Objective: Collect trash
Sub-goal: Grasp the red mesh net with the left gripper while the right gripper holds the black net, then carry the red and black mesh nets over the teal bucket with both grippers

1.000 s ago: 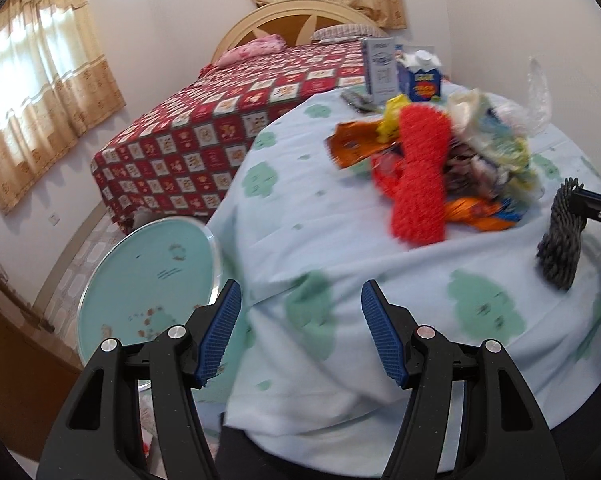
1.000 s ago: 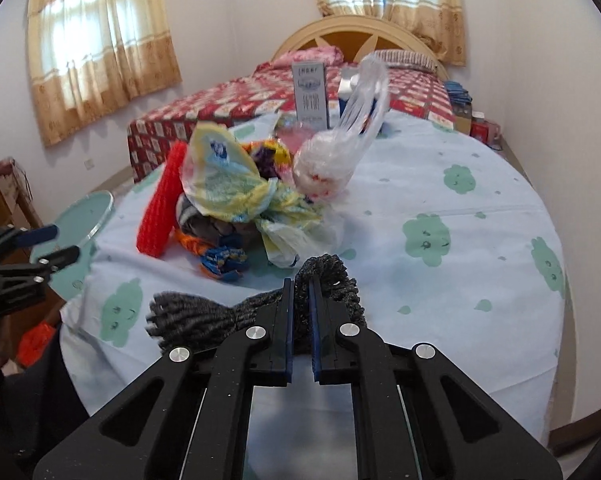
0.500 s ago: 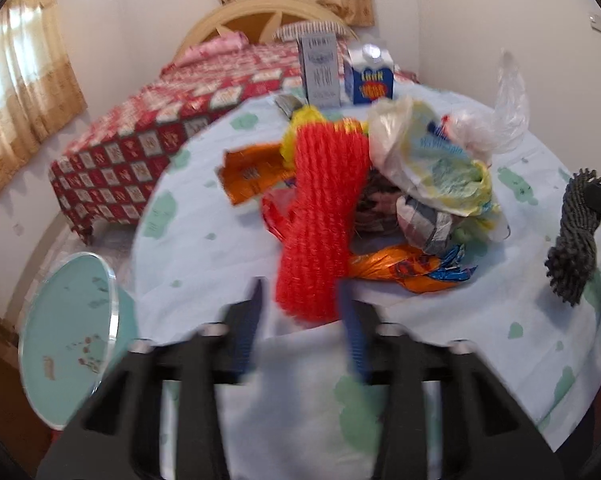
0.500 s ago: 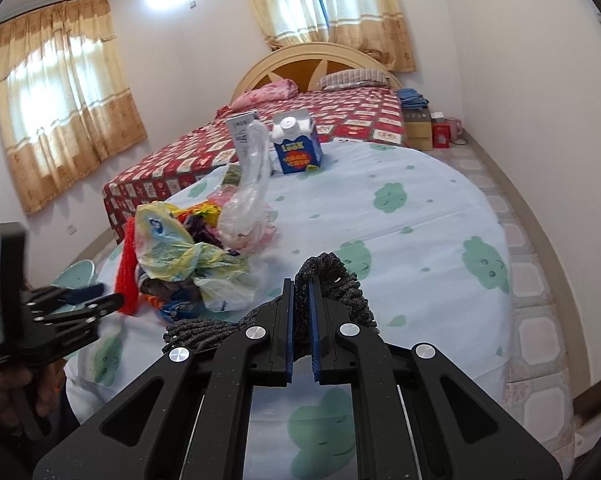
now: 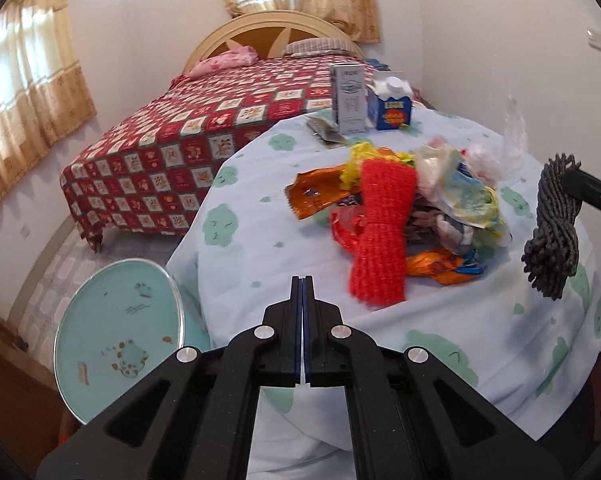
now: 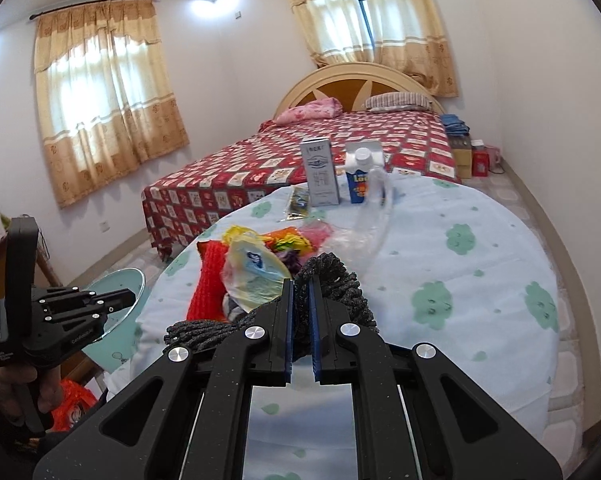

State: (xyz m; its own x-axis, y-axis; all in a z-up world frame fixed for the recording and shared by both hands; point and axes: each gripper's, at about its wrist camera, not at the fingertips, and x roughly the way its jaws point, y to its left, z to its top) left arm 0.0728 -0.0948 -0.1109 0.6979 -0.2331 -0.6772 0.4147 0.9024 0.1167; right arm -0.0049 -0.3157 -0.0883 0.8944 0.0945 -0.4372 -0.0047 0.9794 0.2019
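On the round table's pale blue cloth (image 5: pixel 256 248) lies a heap of trash: a red knitted bundle (image 5: pixel 380 236), an orange wrapper (image 5: pixel 316 192) and crumpled plastic bags (image 5: pixel 456 188). My left gripper (image 5: pixel 302 280) is shut with nothing in it, hovering over the table's near edge just left of the red bundle. In the right wrist view the left gripper (image 6: pixel 130 295) appears at the far left, held by a hand. My right gripper (image 6: pixel 300 286) is shut on a dark grey cord bundle (image 6: pixel 340 280). That cord bundle (image 5: pixel 552 240) hangs above the table, right of the heap.
A grey carton (image 5: pixel 350 98) and a blue carton (image 5: pixel 392 106) stand at the table's far edge. A round teal stool top (image 5: pixel 116 340) sits low on the left beside the table. A bed with a red patterned cover (image 5: pixel 204 136) lies beyond.
My left gripper's jaws went from wide open to shut, with nothing in them. My right gripper rose with the grey cord bundle, which now hangs above the cloth.
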